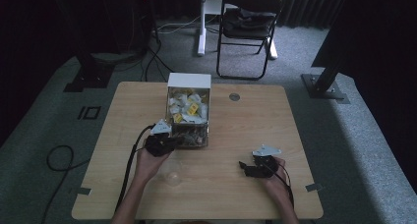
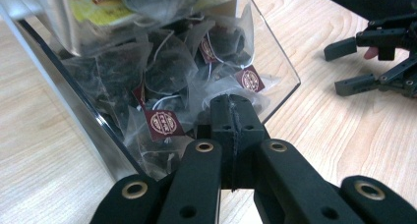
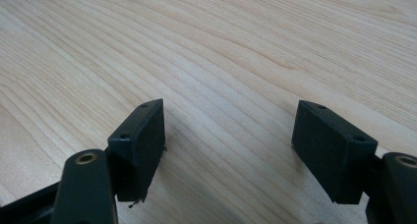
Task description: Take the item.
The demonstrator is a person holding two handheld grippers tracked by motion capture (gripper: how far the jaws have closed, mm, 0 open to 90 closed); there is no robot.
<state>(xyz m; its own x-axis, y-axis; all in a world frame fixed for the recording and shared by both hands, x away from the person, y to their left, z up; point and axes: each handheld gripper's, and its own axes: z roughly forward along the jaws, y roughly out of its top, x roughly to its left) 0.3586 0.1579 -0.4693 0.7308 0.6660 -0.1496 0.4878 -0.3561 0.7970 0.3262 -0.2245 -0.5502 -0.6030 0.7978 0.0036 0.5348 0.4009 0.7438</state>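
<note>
The wooden table (image 1: 246, 194) carries a clear box (image 1: 188, 117) of tea bags, set toward its far middle so both hands can reach it from the near edge. The box has a white top and a see-through front bin, open low down so bags can be drawn out from the bottom of the heap. A small clear glass cup (image 1: 172, 173) stands on the table just in front of the box, near the left forearm, probably waiting to take a bag.

The left gripper (image 2: 231, 117) sits at that low opening with its jaws pressed together, their tips pushed in among the pyramid tea bags (image 2: 167, 81); it looks to be pinching the mesh of one, though the jaws hide the contact, so I cannot be sure a bag is caught. Red paper tags (image 2: 163, 124) on strings hang loose beside it.

The right gripper (image 3: 228, 150) rests well apart, low over bare wood, jaws spread and empty, out of the way.
</note>
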